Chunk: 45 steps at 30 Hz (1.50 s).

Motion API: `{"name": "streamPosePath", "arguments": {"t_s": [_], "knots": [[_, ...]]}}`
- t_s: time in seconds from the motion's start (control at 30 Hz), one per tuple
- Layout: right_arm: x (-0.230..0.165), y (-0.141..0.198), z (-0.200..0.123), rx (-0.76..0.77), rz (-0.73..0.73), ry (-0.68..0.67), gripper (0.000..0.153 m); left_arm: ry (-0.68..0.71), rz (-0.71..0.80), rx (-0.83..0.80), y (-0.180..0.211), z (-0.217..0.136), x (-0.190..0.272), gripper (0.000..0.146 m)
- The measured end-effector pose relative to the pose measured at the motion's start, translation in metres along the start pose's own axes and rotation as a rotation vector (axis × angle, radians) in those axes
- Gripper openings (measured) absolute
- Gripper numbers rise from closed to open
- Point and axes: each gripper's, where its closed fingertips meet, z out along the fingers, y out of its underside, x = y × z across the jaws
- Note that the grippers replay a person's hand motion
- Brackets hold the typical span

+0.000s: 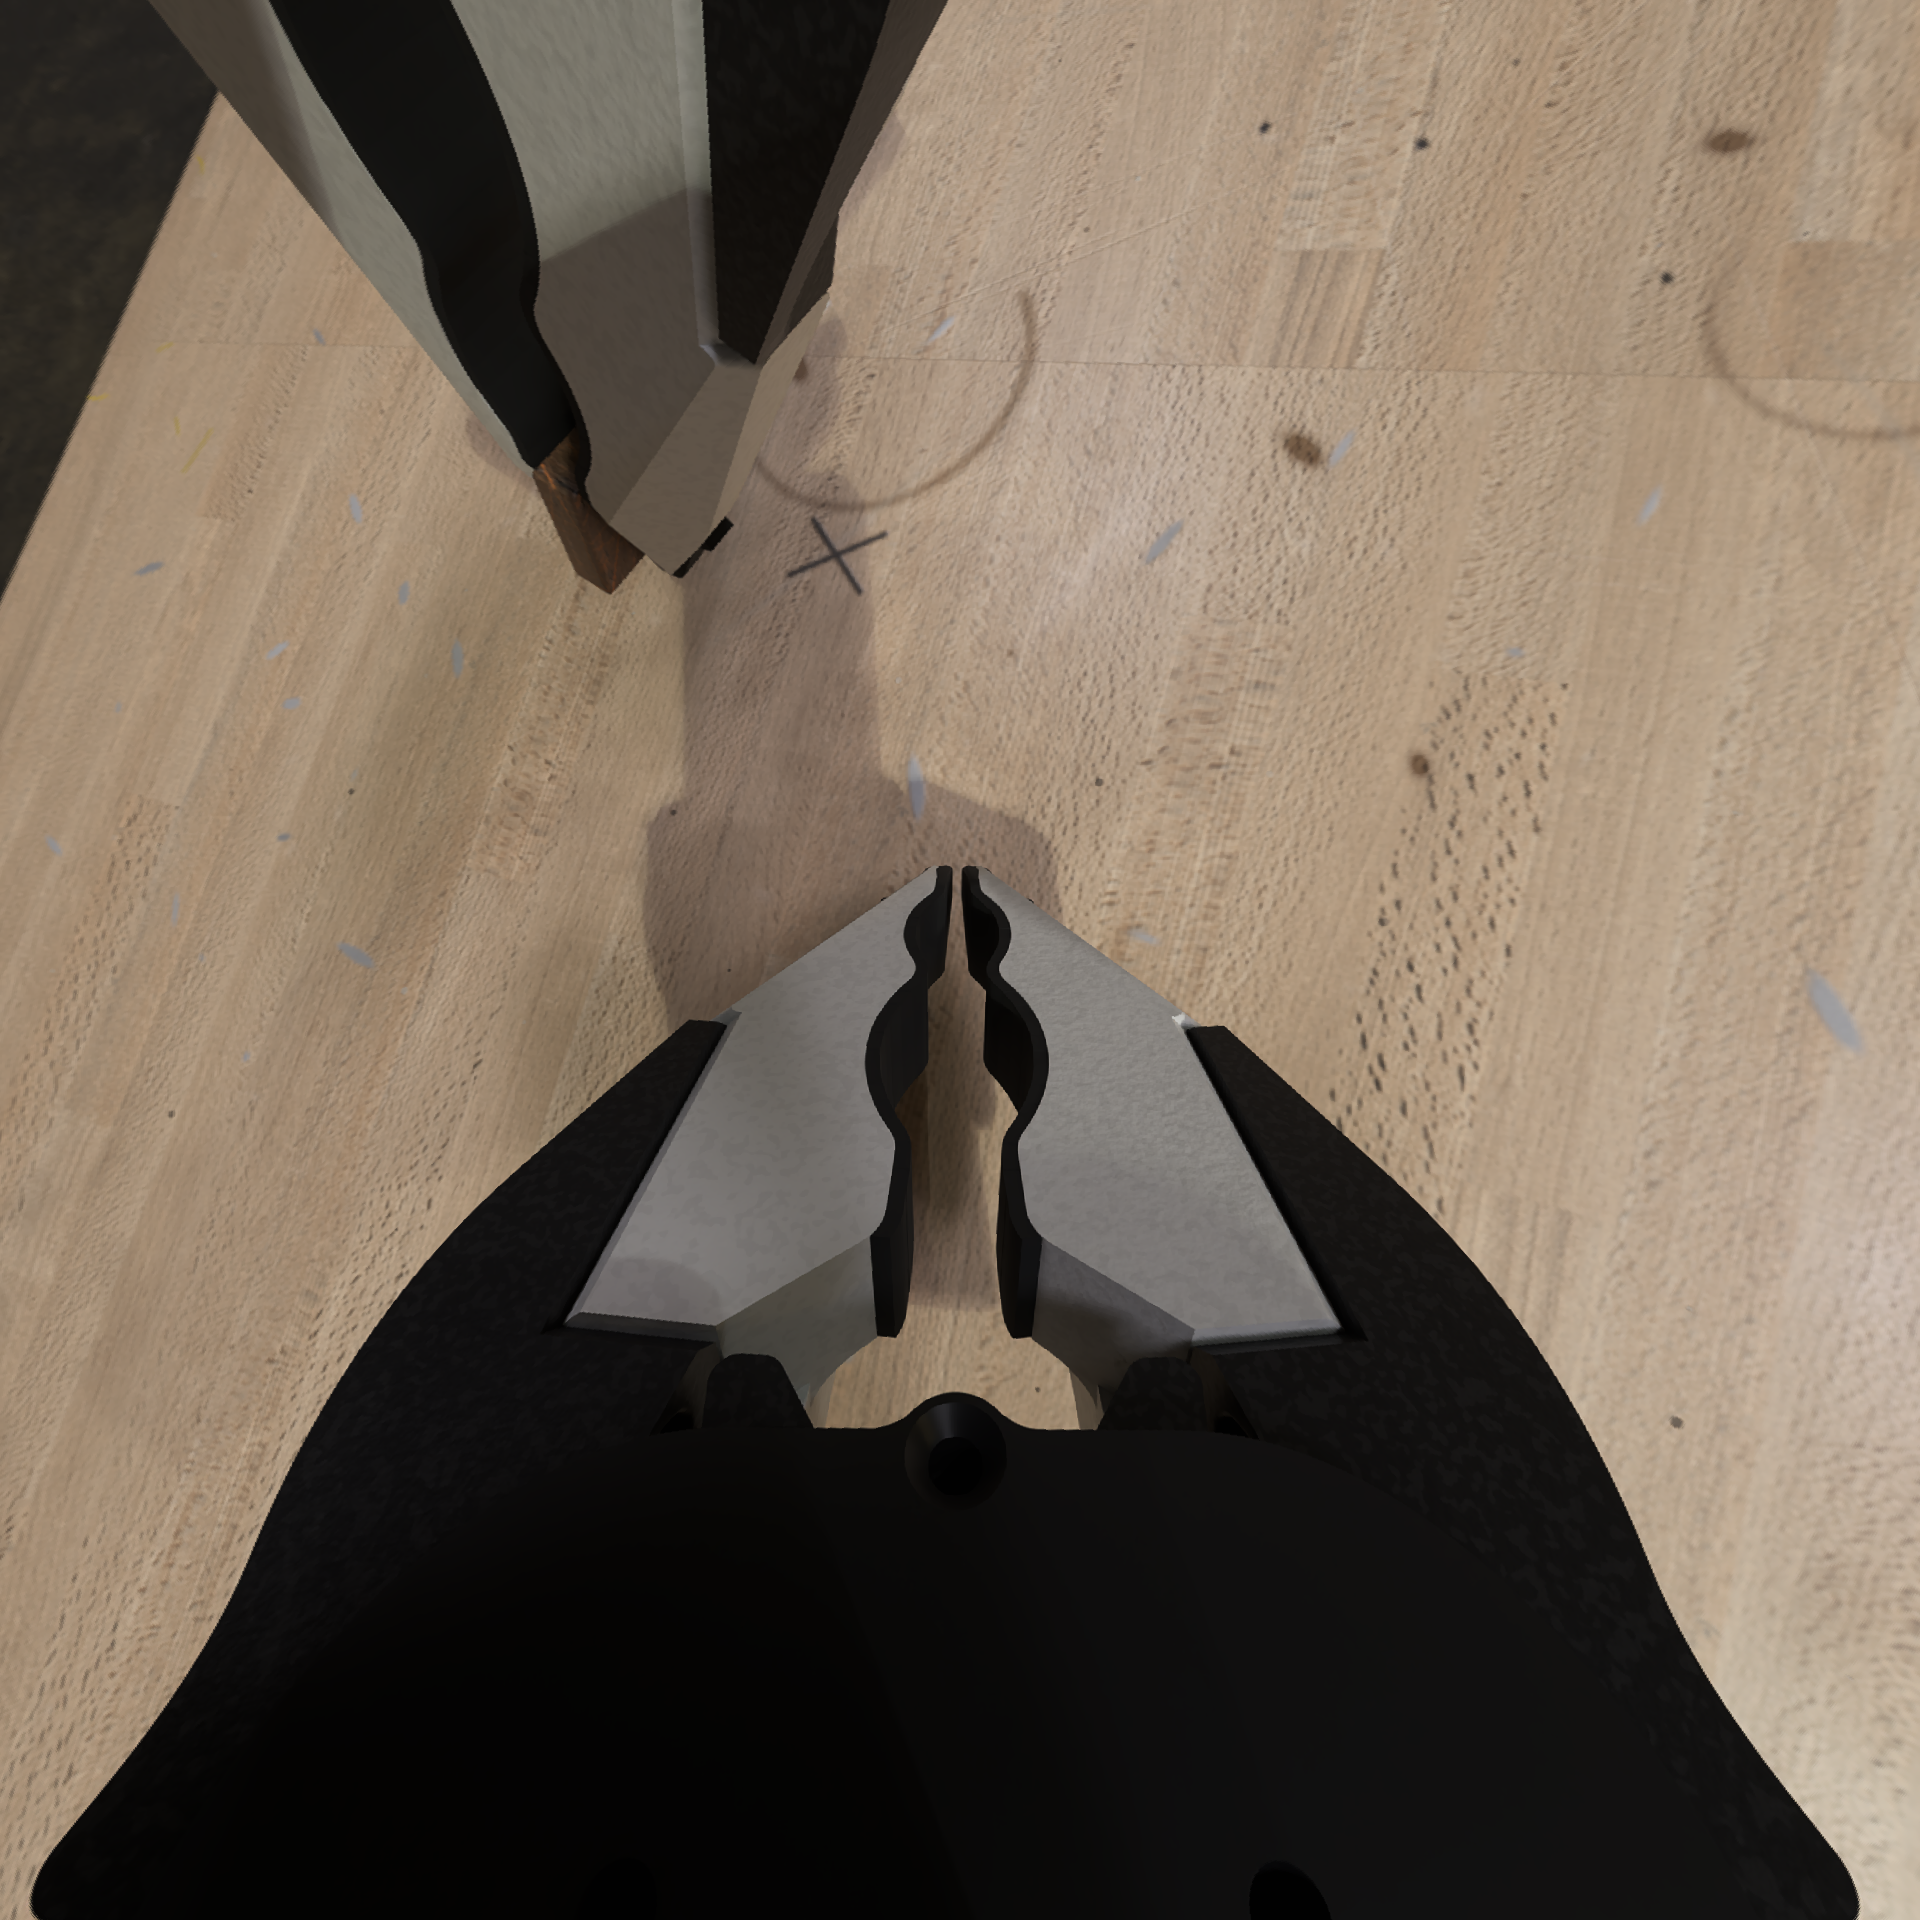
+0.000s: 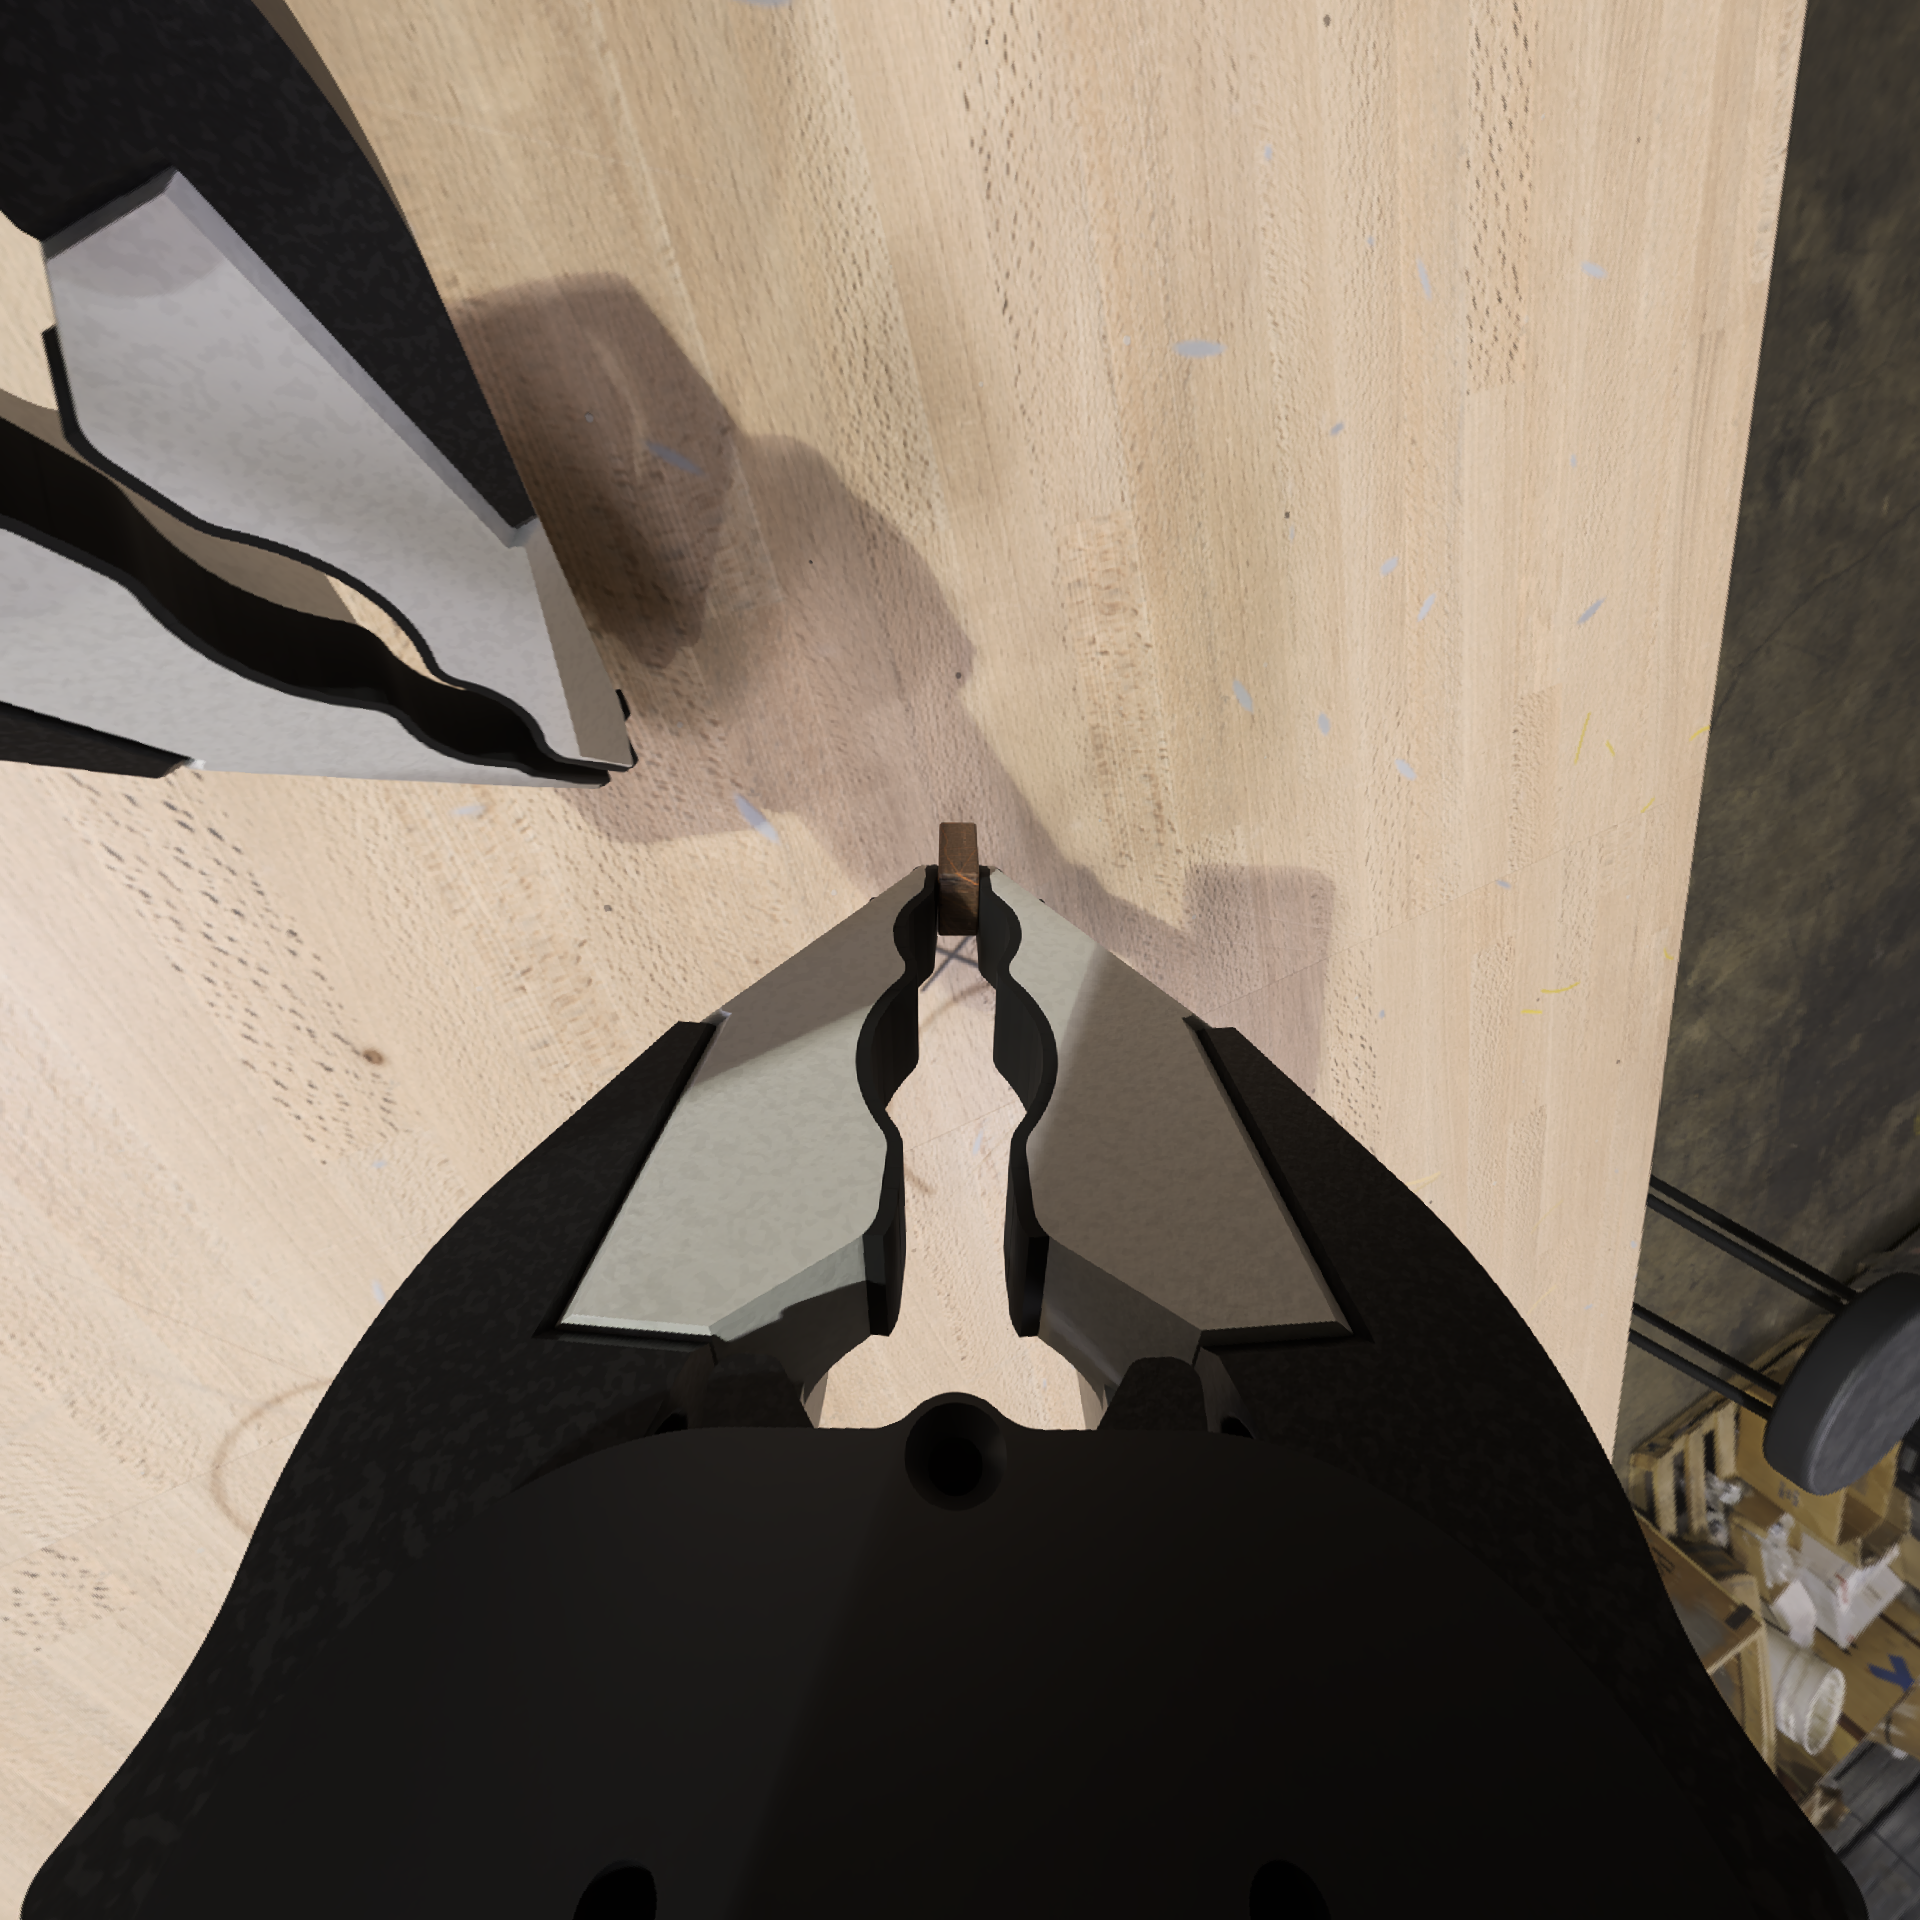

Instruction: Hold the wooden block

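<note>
My right gripper (image 2: 958, 878) is shut on a small dark brown wooden block (image 2: 958, 844), pinched at its fingertips above the light wooden tabletop (image 2: 1247, 520). In the left wrist view the right gripper (image 1: 623, 540) comes down from the upper left with the block (image 1: 587, 525) between its tips, close to the table. My left gripper (image 1: 956, 873) is shut and empty, hovering above the table nearer the camera. It also shows in the right wrist view (image 2: 613, 753) at the left, apart from the block.
A pencilled cross (image 1: 836, 556) and faint ring stains (image 1: 894, 416) mark the tabletop beside the block. The table's edge (image 2: 1704, 935) runs down the right, with a dark floor, a black stool (image 2: 1849, 1392) and boxes (image 2: 1787, 1621) beyond.
</note>
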Motion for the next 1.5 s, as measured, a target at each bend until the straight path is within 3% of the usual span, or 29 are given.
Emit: {"name": "streamPosePath", "arguments": {"t_s": [0.67,1.5], "knots": [[-0.001,-0.005,-0.002,-0.039,-0.049,0.017,0.006,-0.128,0.123,-0.122,0.012,0.011,-0.008,0.000],[0.011,0.007,0.011,0.018,0.009,-0.064,0.006,0.034,0.236,-0.154,0.017,0.013,-0.016,0.000]]}}
